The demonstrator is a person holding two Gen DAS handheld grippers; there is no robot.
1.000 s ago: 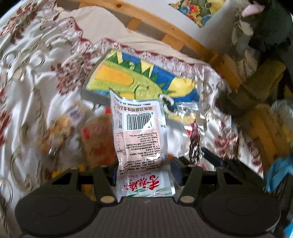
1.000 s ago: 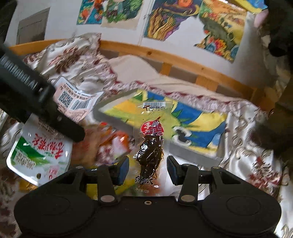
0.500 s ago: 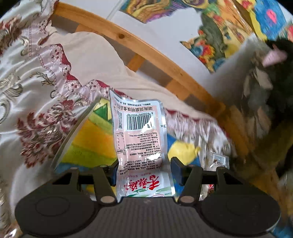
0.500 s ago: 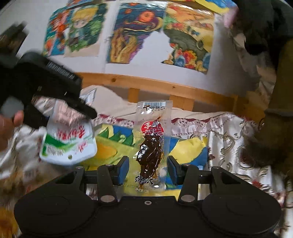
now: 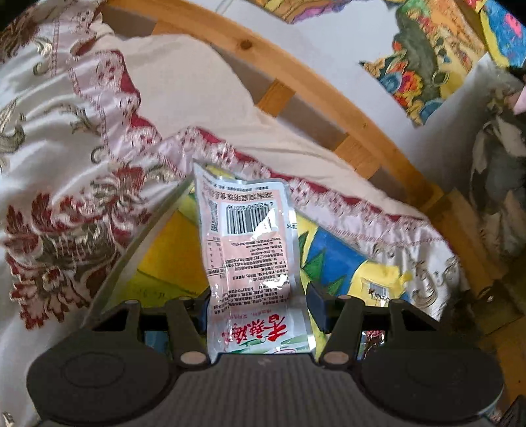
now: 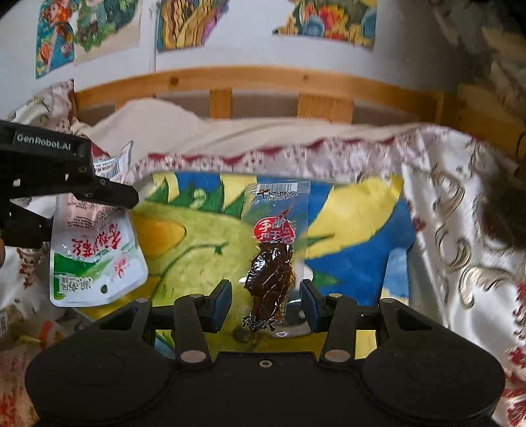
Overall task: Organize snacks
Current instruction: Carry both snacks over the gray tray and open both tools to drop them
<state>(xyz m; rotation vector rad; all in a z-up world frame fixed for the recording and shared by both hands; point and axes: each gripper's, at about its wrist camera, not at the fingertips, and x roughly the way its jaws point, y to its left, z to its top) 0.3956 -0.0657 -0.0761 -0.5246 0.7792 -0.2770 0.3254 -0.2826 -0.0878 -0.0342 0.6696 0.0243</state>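
I see the bed [image 6: 460, 210] covered with a shiny white and red flowered cloth, with its wooden headboard [image 6: 263, 78] behind and colourful drawings [image 6: 190, 23] on the wall above. On the bed lies a storage box [image 6: 197, 236] with a yellow, green and blue cartoon print; both of my tongs hang over it.

My left tongs [image 5: 258, 307] are gripping the pink-and-white snack packet [image 5: 246, 243], which stands up between the blue pads with its barcode side towards the camera and the red characters near the bottom. In the right wrist view the same packet [image 6: 95, 259] hangs at the left, above the left edge of the box, under the black finger [image 6: 108, 193] of the left tongs.

My right tongs [image 6: 266, 303] are gripping a clear, narrow packet of dark dried snack [image 6: 276, 256]. It stands upright between the pads, above the middle of the box, with a red round label near its top.
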